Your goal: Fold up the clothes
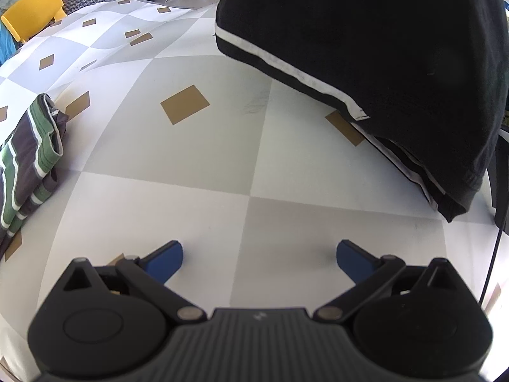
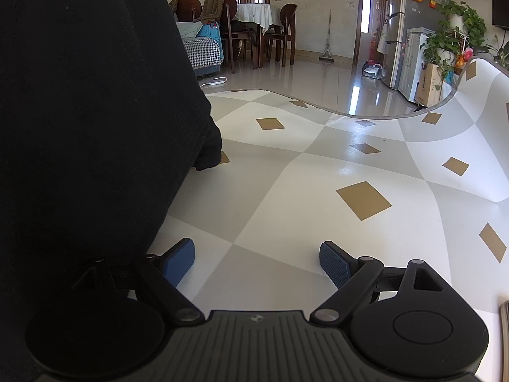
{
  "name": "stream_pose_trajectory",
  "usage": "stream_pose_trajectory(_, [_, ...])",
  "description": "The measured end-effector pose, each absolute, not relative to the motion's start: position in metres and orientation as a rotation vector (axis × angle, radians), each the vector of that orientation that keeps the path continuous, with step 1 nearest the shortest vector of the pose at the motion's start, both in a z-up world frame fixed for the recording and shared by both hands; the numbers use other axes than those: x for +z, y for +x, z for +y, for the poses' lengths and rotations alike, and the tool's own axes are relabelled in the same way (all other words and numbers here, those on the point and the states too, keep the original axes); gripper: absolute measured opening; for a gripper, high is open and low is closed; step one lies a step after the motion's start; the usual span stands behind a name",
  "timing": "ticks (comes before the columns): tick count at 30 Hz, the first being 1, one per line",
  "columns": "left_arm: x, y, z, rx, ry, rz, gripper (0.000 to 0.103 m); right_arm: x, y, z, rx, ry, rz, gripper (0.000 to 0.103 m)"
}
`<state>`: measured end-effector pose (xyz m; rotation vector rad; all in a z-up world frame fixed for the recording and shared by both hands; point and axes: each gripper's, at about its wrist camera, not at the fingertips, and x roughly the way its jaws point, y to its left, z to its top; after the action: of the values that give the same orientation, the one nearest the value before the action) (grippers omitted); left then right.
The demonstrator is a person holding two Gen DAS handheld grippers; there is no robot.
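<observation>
A black garment with a white stripe along its edge (image 1: 375, 47) lies folded on the checked table cover (image 1: 191, 175), filling the upper right of the left wrist view. My left gripper (image 1: 259, 256) hovers open over bare cover, short of the garment, nothing between its blue pads. In the right wrist view the same black garment (image 2: 95, 111) fills the left side and overlaps the left finger. My right gripper (image 2: 257, 259) stands open beside it, with only the table cover (image 2: 318, 175) between its pads.
A folded green, grey and white striped garment (image 1: 28, 159) rests at the left edge of the table. A yellow chair (image 1: 31, 9) stands beyond it. The table's far edge (image 2: 350, 113) curves ahead, with dining chairs (image 2: 286, 31), a fridge (image 2: 410, 57) and plants behind.
</observation>
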<state>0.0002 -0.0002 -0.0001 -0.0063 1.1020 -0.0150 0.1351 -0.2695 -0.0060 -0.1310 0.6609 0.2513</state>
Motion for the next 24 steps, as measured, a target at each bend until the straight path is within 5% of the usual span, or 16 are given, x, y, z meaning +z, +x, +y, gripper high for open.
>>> stream_pose_trajectory(24, [0.003, 0.02, 0.006, 0.048, -0.03, 1.097, 0.103, -0.006, 0.134, -0.269, 0.251, -0.132, 0.661, 0.086])
